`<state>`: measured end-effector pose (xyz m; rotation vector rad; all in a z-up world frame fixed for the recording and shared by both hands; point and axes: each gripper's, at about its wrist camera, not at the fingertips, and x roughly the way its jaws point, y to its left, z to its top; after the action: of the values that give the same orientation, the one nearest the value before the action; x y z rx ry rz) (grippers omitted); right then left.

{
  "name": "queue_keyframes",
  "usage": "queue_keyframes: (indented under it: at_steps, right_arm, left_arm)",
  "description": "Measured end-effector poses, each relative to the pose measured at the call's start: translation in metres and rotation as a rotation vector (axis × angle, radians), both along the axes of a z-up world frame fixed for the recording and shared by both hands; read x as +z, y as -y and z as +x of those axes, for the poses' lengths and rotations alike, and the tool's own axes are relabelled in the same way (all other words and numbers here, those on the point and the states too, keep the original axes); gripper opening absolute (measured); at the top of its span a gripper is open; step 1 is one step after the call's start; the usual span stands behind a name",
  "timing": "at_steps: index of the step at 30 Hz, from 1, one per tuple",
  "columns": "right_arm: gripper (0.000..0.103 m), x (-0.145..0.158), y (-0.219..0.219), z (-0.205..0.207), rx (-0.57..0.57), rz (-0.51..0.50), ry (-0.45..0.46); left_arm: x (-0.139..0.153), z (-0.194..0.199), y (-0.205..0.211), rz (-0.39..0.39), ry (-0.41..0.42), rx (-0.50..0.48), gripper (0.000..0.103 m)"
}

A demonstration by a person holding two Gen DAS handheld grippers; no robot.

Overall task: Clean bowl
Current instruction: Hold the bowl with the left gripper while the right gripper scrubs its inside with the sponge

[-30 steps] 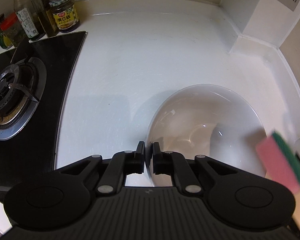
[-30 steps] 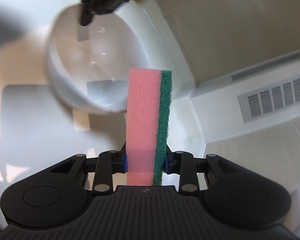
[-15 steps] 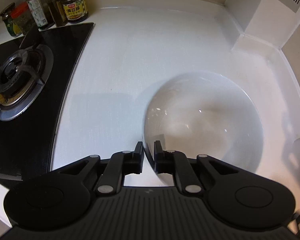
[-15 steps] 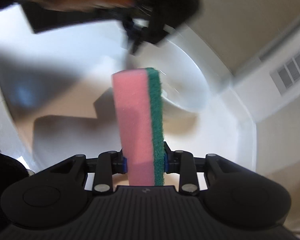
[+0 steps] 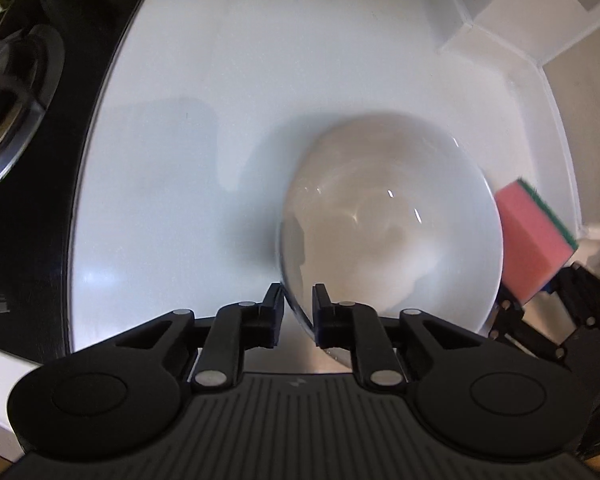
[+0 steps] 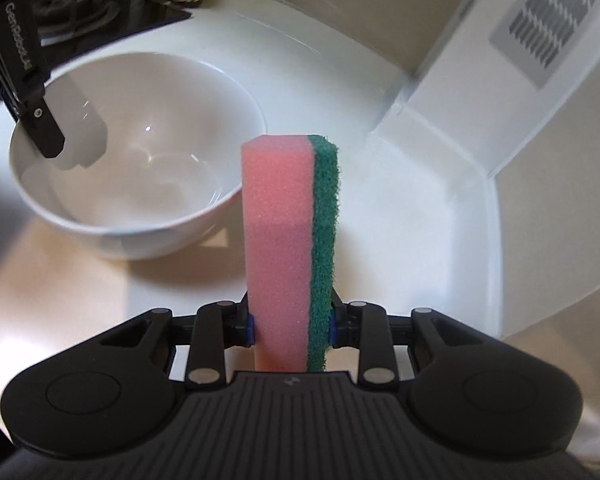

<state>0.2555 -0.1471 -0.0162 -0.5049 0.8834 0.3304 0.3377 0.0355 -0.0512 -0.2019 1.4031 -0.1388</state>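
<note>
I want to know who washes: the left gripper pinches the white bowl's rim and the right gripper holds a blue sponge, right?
Not quite. The sponge in the right gripper is pink with a green scrubbing side, as the right wrist view shows. The left gripper does pinch the white bowl at its rim.

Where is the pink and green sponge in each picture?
Left wrist view: the sponge is at the right edge, beside the bowl.
Right wrist view: the sponge stands upright in the centre, between the jaws.
Shared landmark: the white bowl.
</note>
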Motion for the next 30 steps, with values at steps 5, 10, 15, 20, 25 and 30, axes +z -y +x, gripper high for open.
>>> queue_keyframes:
  at_steps: [5,10,15,20,25,30]
  right_arm:
    - [0.026,0.002,0.002,0.03,-0.031,0.043,-0.096]
    - [0.027,0.002,0.003,0.061,-0.064,0.082,-0.201]
    - [0.027,0.006,0.003,0.081,-0.042,0.151,-0.325]
    - [0.027,0.005,-0.005,0.064,-0.07,0.124,-0.329]
    - [0.028,0.005,-0.011,0.029,-0.179,0.153,-0.286]
    - [0.028,0.005,-0.015,-0.007,-0.279,0.235,-0.273]
  left_arm:
    - [0.016,0.038,0.018,0.086,0.08,-0.196,0.015]
    - [0.003,0.05,0.043,0.161,0.123,-0.371,0.012]
    - [-0.004,0.033,0.051,0.203,0.223,-0.395,0.014]
    - [-0.007,0.022,0.046,0.193,0.268,-0.233,0.018]
    - [-0.013,0.012,0.044,0.213,0.281,-0.072,0.019]
    - [-0.015,0.006,0.036,0.196,0.243,0.052,0.019]
